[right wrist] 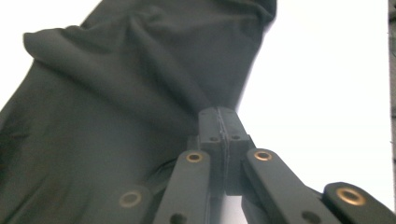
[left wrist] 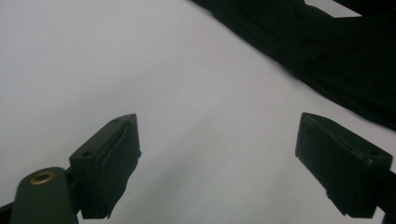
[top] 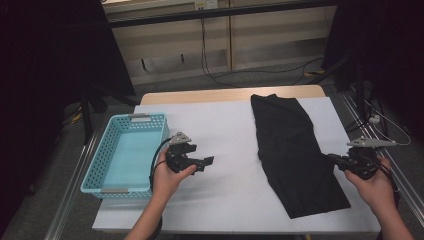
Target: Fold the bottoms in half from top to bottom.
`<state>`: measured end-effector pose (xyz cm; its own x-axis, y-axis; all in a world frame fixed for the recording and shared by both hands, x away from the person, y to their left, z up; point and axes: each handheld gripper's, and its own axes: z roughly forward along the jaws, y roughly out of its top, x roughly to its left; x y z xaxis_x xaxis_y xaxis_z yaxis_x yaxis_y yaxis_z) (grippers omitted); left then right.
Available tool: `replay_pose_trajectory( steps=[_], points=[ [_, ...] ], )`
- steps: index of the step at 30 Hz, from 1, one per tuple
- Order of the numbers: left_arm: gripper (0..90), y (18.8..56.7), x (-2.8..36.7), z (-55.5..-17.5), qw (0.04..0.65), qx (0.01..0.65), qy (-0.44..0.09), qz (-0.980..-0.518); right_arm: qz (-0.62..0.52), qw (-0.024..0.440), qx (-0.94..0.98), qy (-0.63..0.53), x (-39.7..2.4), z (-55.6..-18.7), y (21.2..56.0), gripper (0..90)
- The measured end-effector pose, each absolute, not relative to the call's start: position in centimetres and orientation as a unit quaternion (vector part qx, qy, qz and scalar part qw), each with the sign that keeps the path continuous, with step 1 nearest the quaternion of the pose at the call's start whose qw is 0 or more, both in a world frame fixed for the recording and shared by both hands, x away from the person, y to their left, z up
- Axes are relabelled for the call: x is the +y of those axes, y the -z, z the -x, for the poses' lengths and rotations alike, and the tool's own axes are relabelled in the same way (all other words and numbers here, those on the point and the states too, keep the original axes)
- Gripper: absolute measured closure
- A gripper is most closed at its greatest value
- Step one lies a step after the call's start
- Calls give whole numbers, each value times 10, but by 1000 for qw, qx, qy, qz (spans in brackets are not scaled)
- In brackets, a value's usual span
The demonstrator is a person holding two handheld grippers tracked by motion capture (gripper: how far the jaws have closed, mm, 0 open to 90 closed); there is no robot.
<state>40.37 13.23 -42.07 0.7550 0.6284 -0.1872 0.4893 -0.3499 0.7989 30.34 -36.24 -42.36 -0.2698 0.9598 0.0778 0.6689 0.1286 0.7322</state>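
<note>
A black cloth lies lengthwise on the table's right side, its right edge pinched up.

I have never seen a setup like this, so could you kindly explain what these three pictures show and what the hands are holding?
No robot here: a person holds a hand-operated two-jaw gripper in each hand. The high view looks down on the table, covered in white, from above the person. The other two pictures come from cameras riding on each gripper, looking along its black jaws.

On the table lie a black cloth and, at the left, an empty turquoise basket. The left gripper hangs open over bare table beside the cloth, holding nothing. The right gripper has its jaws pressed together on the cloth's edge, which bunches into folds there; in the high view it sits at the cloth's right edge.
</note>
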Motion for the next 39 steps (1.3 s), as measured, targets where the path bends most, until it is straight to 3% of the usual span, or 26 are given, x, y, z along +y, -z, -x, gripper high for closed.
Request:
replay_pose_trajectory(
  steps=[3,10,17,25,39],
  points=[
    [137,420,133,-404,458,344,-76,-816,-579,225,711,-328,-362,-302,428,683],
    [123,421,132,-404,451,343,-75,-821,-566,210,711,-360,-336,-316,432,449],
    [113,422,136,-404,436,347,-83,-826,-558,196,713,-377,-307,-345,439,317],
    [102,425,138,-403,427,348,-85,-830,-565,192,700,-393,-290,-375,446,260],
    [97,428,138,-405,417,349,-78,-835,-548,208,717,-378,-255,-416,447,239]
  ],
)
